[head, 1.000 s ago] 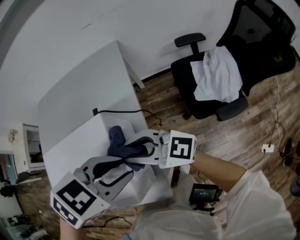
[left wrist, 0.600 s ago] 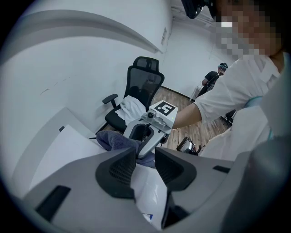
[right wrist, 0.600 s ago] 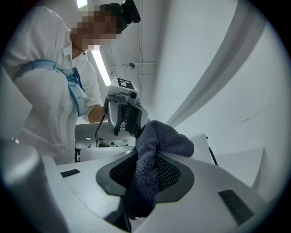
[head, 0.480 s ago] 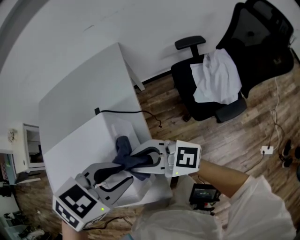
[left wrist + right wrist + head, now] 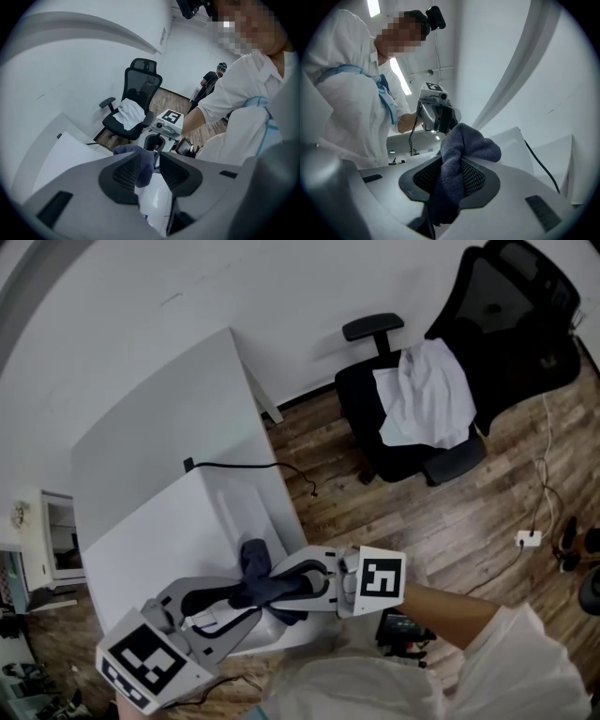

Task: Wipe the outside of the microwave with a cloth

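Cloth tight in right gripper; left gripper ajar

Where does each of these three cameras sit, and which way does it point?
Head view: on the person's head, steeply down onto microwave, left gripper, right gripper, forearm.
Left gripper view: on that gripper, along open jaws toward cloth, right gripper, person's torso.
Right gripper view: on that gripper, along jaws shut on cloth, toward left gripper.
Shared: both gripper views show the cloth.

Surface notes, current frame
Cloth: rough knit weave. Microwave: smooth white, probably painted metal. Floor: wood-grain planks.
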{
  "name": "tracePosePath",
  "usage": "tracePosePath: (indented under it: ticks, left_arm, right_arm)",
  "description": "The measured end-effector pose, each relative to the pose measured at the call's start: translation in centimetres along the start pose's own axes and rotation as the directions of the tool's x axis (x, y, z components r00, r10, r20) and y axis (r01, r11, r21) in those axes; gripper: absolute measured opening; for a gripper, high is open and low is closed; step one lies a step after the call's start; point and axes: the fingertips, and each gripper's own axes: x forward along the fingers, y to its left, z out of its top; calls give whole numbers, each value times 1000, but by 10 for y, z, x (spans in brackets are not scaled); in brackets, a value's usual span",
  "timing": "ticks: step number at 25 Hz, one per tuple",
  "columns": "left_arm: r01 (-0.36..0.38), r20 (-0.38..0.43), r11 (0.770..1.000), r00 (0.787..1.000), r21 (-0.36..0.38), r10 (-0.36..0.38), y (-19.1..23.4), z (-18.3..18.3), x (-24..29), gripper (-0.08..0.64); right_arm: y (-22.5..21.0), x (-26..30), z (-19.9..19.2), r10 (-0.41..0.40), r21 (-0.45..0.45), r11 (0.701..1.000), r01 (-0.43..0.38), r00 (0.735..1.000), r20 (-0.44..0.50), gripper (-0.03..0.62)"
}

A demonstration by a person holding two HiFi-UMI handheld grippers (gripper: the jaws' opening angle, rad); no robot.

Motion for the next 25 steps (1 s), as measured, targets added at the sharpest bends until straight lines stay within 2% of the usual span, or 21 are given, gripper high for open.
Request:
tracePosePath:
  ticks: [6, 12, 14, 18, 25]
  left_arm:
    - [29, -10, 999, 1000, 27, -28, -7, 1, 1, 130]
    - [-4, -10, 1000, 1000, 24, 4, 3, 0, -3, 130]
    - [-7, -11, 1000, 1000, 28, 7, 4, 1, -2, 130]
    - [-6, -7, 999, 1000, 32, 6, 6, 1, 2, 129]
    - [-7, -6, 1000, 1000, 22, 7, 15, 0, 3, 130]
  right_arm:
    - [17, -4, -4, 2, 50, 999, -2, 1000, -9, 120]
    - [22, -8, -14, 7, 59, 998, -5, 999, -31, 120]
    - [17, -9, -15, -6, 47, 999, 8, 999, -44, 120]
    - [-4, -10, -18, -81, 22, 996, 83, 993, -82, 120]
    - [-45, -2, -12, -142, -23, 990, 141, 985, -99, 120]
